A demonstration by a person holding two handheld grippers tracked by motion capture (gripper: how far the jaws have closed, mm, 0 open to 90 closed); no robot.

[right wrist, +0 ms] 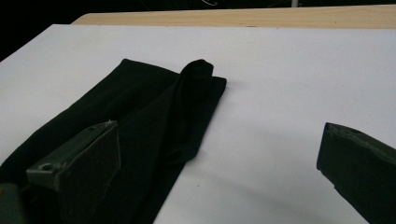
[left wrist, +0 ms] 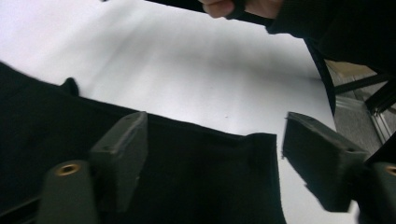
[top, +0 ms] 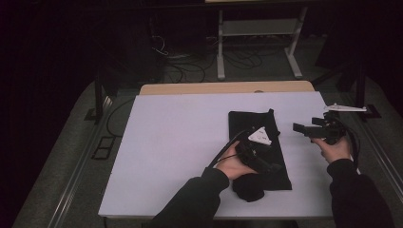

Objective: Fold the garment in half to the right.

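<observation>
Left gripper (top: 271,167) hovers over 1 black cloth (top: 254,128), jaws spread, nothing pinched between them. Right gripper (top: 299,128) hangs beside cloth's right edge, jaws spread wide, empty. Cloth lies flat, folded lengthwise, on right half of 1 white table (top: 180,137); bunched lump at near end. 2 grippers, 1 per hand.

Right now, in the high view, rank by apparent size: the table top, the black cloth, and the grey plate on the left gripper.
1. Table top, by far the largest.
2. Black cloth, a long dark strip on it.
3. Grey plate, small, sitting above the cloth.
</observation>
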